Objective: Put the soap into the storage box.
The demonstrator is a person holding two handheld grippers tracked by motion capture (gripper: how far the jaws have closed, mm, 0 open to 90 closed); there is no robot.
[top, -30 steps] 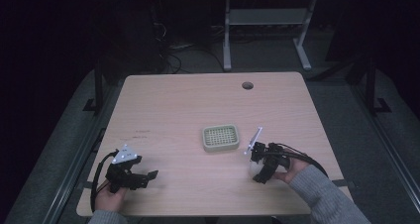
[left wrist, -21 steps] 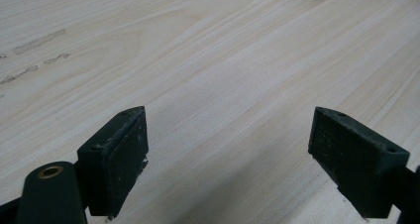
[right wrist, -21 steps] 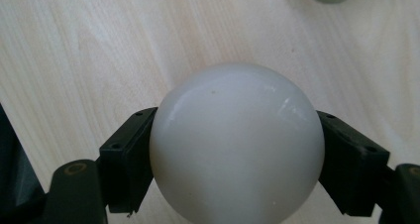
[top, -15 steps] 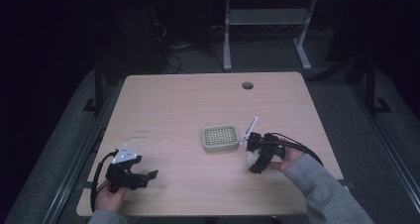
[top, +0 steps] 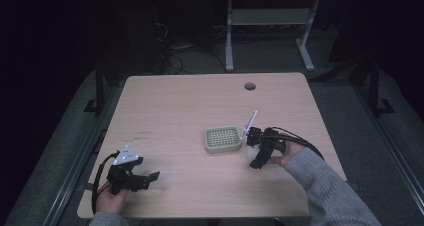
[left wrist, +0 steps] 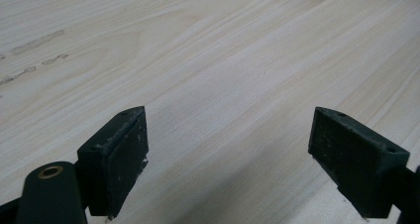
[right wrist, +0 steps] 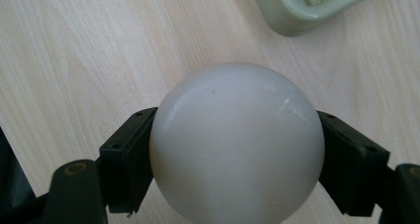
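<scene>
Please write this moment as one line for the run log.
right claw: shut on smooth white ball | left claw: open, nothing between | pale green slotted dish: on wooden table, beside ball

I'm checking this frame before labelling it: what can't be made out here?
- Ball: its underside is cut off by the right gripper view's bottom edge.
- Tray: cut off by that view's top edge.
- Right tongs: small and dark in the high view; grip unreadable there.

I'm working in what looks like a lab or office workroom. A pale wood desk (top: 200,106) with a cable hole (top: 249,86) stands on grey carpet, with loose cables (top: 172,56) and another metal-legged table (top: 265,26) behind it.
</scene>
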